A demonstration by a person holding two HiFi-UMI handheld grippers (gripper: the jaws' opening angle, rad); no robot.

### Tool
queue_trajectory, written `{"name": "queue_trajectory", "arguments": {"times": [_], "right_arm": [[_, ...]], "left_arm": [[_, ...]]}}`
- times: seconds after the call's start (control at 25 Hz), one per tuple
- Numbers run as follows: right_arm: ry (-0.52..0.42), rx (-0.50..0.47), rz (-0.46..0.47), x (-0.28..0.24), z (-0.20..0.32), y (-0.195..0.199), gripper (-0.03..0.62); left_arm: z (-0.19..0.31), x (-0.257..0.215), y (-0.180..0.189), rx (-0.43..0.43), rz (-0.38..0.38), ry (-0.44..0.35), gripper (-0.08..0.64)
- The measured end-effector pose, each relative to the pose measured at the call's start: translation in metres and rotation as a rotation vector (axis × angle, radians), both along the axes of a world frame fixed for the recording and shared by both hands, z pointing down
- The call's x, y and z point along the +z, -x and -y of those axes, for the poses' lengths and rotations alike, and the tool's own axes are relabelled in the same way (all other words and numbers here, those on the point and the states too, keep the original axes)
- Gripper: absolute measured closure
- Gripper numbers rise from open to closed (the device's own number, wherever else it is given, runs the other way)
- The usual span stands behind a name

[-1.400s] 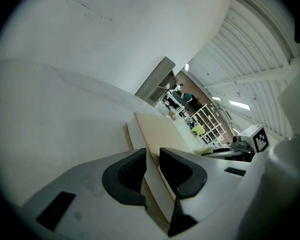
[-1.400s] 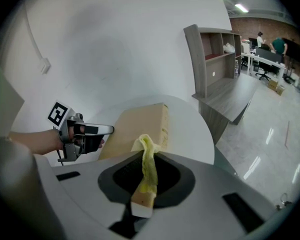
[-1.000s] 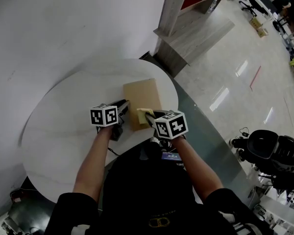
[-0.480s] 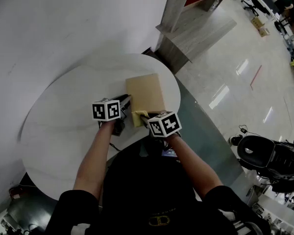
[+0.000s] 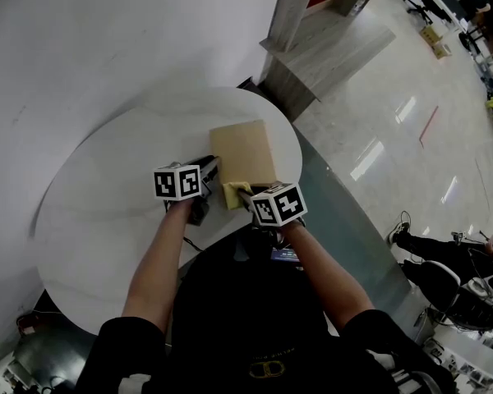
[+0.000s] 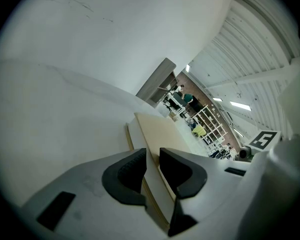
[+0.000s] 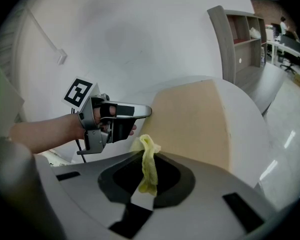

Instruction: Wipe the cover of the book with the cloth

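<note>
A tan book (image 5: 243,148) lies on the round white table (image 5: 107,195), toward its far right rim. My left gripper (image 5: 211,169) is at the book's left edge. In the left gripper view its jaws (image 6: 151,156) are shut on that edge of the book (image 6: 162,131). My right gripper (image 5: 243,198) is at the book's near left corner and is shut on a yellow cloth (image 5: 232,194). In the right gripper view the cloth (image 7: 149,164) hangs bunched between the jaws, just short of the book's cover (image 7: 195,116). The left gripper (image 7: 146,112) shows there too.
A grey wooden shelf unit (image 5: 316,48) stands beyond the table on a glossy floor (image 5: 378,162). A white wall (image 5: 82,39) runs behind the table. A black chair (image 5: 456,286) is at the lower right. The table's right rim is close to the book.
My right gripper has shifted a little to the left and lower with the cloth, toward the book's near left corner. The left gripper has kept its hold on the book.
</note>
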State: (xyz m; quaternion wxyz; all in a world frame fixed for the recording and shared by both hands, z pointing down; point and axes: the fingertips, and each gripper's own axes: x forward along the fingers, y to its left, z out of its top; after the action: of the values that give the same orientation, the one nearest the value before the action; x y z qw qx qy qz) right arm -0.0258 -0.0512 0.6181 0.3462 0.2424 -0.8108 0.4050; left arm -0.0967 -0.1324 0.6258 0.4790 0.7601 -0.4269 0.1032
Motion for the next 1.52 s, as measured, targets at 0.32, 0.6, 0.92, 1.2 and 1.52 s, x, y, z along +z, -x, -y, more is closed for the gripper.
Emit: {"name": "queue_trajectory", "arguments": {"times": [0.32, 0.6, 0.92, 1.2, 1.52], "right_arm": [[-0.013, 0.047, -0.015, -0.002, 0.009, -0.025, 0.505], [-0.017, 0.119, -0.02, -0.003, 0.02, -0.058, 0.505], [-0.014, 0.199, -0.038, 0.003, 0.029, -0.098, 0.505], [-0.019, 0.229, -0.05, 0.001, 0.033, -0.115, 0.505], [-0.015, 0.225, -0.046, 0.002, 0.033, -0.113, 0.505]], "left_arm": [[-0.001, 0.0, 0.001, 0.001, 0.003, -0.001, 0.476], [-0.001, 0.0, -0.001, 0.001, 0.007, -0.003, 0.476], [-0.001, 0.0, 0.0, 0.0, 0.01, -0.001, 0.476], [-0.001, -0.001, 0.0, 0.0, 0.014, -0.002, 0.476], [-0.001, 0.0, 0.001, 0.002, 0.027, -0.013, 0.476]]}}
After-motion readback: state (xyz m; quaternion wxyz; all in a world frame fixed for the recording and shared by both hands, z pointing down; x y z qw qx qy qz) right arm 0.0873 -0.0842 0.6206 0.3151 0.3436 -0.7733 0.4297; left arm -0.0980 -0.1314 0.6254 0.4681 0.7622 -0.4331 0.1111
